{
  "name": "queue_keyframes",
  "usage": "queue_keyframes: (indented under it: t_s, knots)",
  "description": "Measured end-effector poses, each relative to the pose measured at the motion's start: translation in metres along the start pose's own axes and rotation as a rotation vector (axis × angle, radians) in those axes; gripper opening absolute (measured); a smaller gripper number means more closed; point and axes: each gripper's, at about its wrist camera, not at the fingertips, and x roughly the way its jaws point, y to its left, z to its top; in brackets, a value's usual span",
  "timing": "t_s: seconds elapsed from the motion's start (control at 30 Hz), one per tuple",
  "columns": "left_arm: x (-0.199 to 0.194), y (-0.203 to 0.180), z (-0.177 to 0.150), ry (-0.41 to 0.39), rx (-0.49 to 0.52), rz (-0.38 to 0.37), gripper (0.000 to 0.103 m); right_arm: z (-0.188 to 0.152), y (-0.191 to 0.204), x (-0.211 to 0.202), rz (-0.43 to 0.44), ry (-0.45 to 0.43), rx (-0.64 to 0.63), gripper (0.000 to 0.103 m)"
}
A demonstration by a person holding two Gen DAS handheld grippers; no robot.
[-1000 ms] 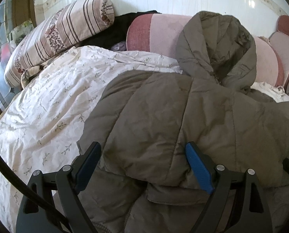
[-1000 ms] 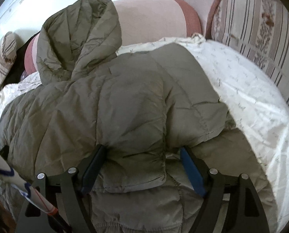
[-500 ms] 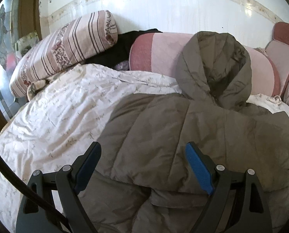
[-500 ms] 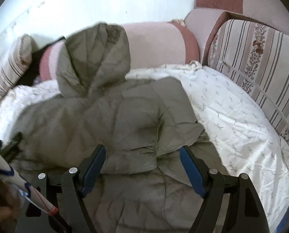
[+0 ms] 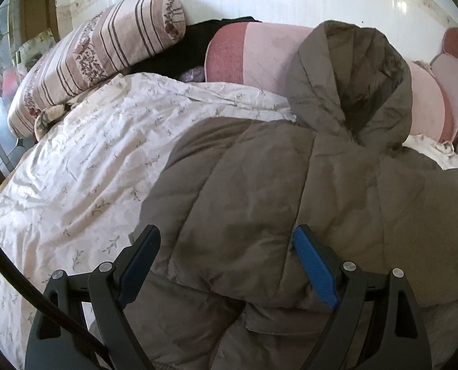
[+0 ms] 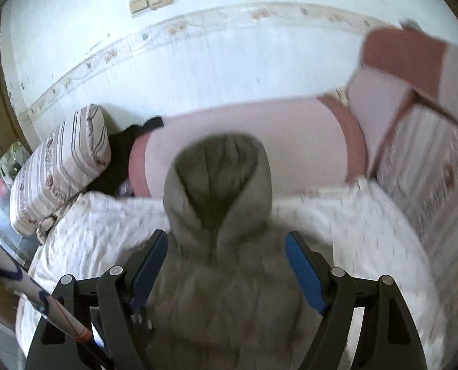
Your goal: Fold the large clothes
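Both hand-held grippers (image 5: 226,265) (image 6: 226,265) gape over jacket (image 5: 290,203), empty.

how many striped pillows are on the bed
2. One striped pillow leans against the wall at the bed's left edge, beside the black cloth. A second striped pillow stands along the right side, blurred in the right wrist view. Others may lie hidden beneath the jacket.

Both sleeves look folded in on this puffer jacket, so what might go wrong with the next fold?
1. The puffer jacket is thick; the folded-in sleeve may spring back open.
2. The hood leans up against the pink bolster, so it may bunch instead of lying flat.
3. Both the left gripper and the right gripper are open and hold nothing, so nothing pins the folds.
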Motion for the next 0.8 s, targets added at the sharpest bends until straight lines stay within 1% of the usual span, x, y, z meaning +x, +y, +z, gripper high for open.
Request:
queue_keyframes:
  t_s: [0.07,0.13,0.2,0.23,0.27,0.4,0.5,0.6,0.67,0.7,0.73,0.77,0.8]
  knots:
    - [0.000,0.000,0.000,-0.004,0.008,-0.003,0.088,0.025,0.002,0.023,-0.026,-0.015,-0.016,0.083]
    - [0.000,0.000,0.001,-0.006,0.013,-0.006,0.088,0.045,-0.001,0.051,-0.033,-0.012,-0.022,0.083]
    - [0.003,0.000,0.001,-0.004,0.014,-0.011,0.088,0.064,-0.009,0.091,-0.062,0.002,-0.009,0.083]
    - [0.004,-0.001,0.001,-0.004,0.016,-0.014,0.088,0.068,-0.013,0.104,-0.057,0.012,-0.001,0.083]
    - [0.005,-0.001,0.002,-0.003,0.019,-0.014,0.088,0.075,-0.019,0.128,-0.064,0.031,0.015,0.082]
    - [0.009,-0.006,0.003,-0.011,0.040,-0.006,0.088,0.090,-0.039,0.189,-0.082,0.079,0.077,0.081]
    - [0.011,-0.007,0.003,-0.012,0.049,-0.005,0.088,0.099,-0.051,0.234,-0.125,0.103,0.085,0.081]
    - [0.014,-0.006,0.005,-0.006,0.036,-0.012,0.090,0.100,-0.064,0.266,-0.157,0.112,0.105,0.078]
    - [0.015,-0.005,0.005,-0.002,0.030,-0.015,0.091,0.099,-0.071,0.286,-0.150,0.118,0.118,0.065]
    - [0.016,-0.005,0.005,-0.002,0.029,-0.016,0.091,0.098,-0.072,0.296,-0.154,0.130,0.119,0.043]
    - [0.016,-0.006,0.005,-0.002,0.029,-0.015,0.091,0.096,-0.074,0.305,-0.152,0.151,0.118,0.023]
    - [0.016,-0.006,0.005,-0.003,0.030,-0.015,0.091,0.091,-0.074,0.315,-0.143,0.179,0.116,0.019]
    - [0.016,-0.006,0.005,-0.003,0.030,-0.015,0.091,0.087,-0.073,0.318,-0.140,0.179,0.110,0.013]
